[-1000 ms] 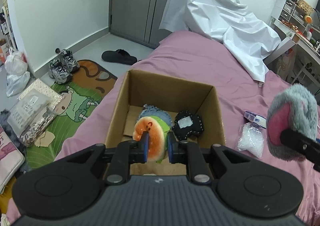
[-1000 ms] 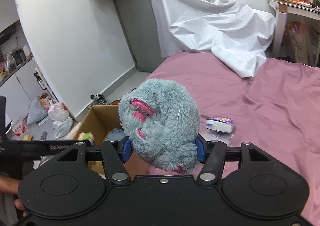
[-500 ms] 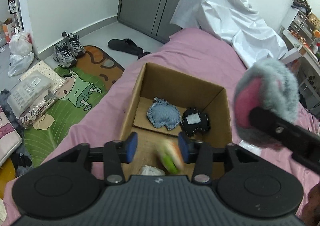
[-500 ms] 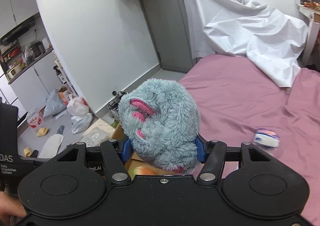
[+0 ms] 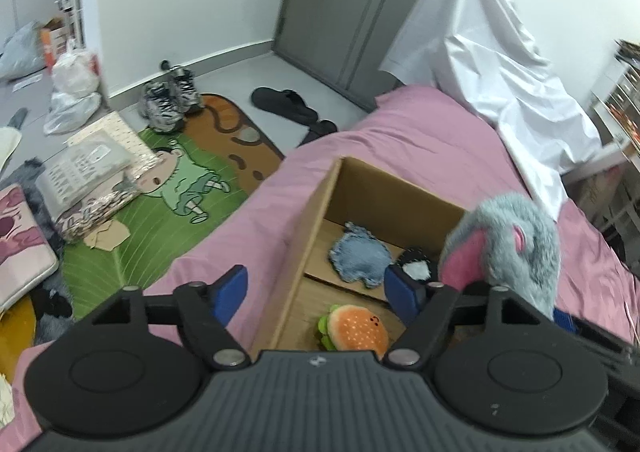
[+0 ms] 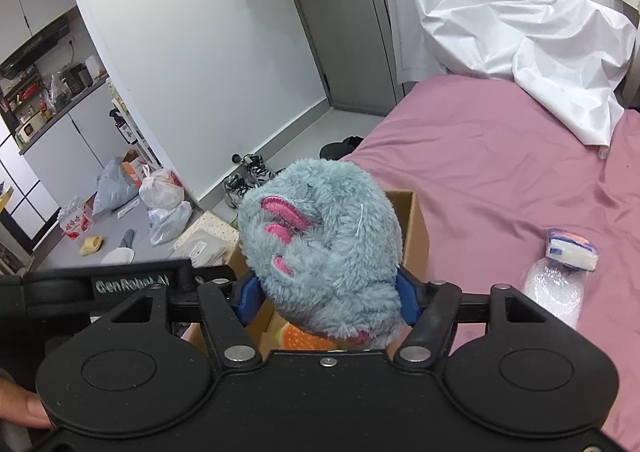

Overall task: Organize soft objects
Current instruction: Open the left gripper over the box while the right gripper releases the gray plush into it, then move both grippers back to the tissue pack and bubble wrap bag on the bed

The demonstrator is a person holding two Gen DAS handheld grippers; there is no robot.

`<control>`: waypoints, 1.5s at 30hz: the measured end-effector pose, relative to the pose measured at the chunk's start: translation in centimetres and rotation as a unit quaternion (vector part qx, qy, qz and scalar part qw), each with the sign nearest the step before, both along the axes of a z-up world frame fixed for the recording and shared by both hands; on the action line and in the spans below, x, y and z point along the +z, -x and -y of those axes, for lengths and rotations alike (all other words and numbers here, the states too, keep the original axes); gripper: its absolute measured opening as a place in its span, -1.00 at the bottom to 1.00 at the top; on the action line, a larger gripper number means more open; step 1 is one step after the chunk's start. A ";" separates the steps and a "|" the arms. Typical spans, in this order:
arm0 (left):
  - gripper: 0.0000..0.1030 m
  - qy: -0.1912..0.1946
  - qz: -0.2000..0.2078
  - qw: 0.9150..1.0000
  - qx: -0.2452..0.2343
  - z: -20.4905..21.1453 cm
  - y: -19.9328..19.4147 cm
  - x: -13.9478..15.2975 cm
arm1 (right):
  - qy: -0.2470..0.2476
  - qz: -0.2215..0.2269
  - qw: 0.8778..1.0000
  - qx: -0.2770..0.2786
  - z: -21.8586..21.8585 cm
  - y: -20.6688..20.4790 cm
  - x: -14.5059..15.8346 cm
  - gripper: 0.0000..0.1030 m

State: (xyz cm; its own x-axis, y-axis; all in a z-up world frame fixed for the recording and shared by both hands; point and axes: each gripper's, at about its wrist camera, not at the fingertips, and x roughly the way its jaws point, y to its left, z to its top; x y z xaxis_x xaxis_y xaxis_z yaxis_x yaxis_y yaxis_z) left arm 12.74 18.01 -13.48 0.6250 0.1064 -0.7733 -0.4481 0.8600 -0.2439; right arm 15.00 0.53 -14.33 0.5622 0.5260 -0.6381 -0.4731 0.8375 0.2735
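While the left tool (image 5: 316,294) hangs above the near end of the cardboard box (image 5: 320,212), its jaws are spreading apart and nothing sits between them. Directly below, the burger plush (image 5: 354,328) lies loose on the box floor at the near end, clear of both blue pads (image 5: 230,290). Further in, toward the far wall of the box, a denim-blue plush (image 5: 360,260) lies flat, with a black plush (image 5: 416,268) just beside it on the right; the two appear to touch, though the right pad partly hides the black one.

Over the right side of the box, the right tool (image 6: 326,292) carries the grey furry plush (image 6: 320,248), which fills the gap between its pads. Its jaws are widening, yet the pads remain against the fur on both sides. From the left wrist view the same plush (image 5: 508,248) shows a pink patch and hangs above the box's right wall.

Beneath everything, the box rests on the pink bed (image 5: 420,140), near its left edge. To the right of the box on the bed lie a small wrapped packet (image 6: 572,248) and a clear plastic bag (image 6: 556,288), touching each other. A white sheet (image 6: 520,40) is heaped at the far end of the bed.
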 end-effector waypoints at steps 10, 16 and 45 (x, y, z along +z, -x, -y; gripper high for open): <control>0.74 -0.007 0.010 1.000 0.004 0.9 -0.2 0.6 | -0.021 0.009 0.999 -0.026 3.6 0.9 1.4 0.64; 0.93 -0.010 0.027 0.999 -0.025 2.8 -0.3 1.3 | -0.017 0.014 0.998 -0.054 6.8 1.1 1.7 0.75; 0.99 -0.023 0.015 0.992 -0.121 12.3 -4.3 2.7 | -0.005 0.026 0.992 -0.125 18.4 -0.5 0.5 0.90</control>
State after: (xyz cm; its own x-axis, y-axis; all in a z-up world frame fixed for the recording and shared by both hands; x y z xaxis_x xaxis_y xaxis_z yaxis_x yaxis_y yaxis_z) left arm 16.99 5.70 -10.73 0.6595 -0.0158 -0.7516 -0.2195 0.9522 -0.2126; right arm 15.54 -17.84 -13.81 0.7074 0.3725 -0.6007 -0.2651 0.9276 0.2630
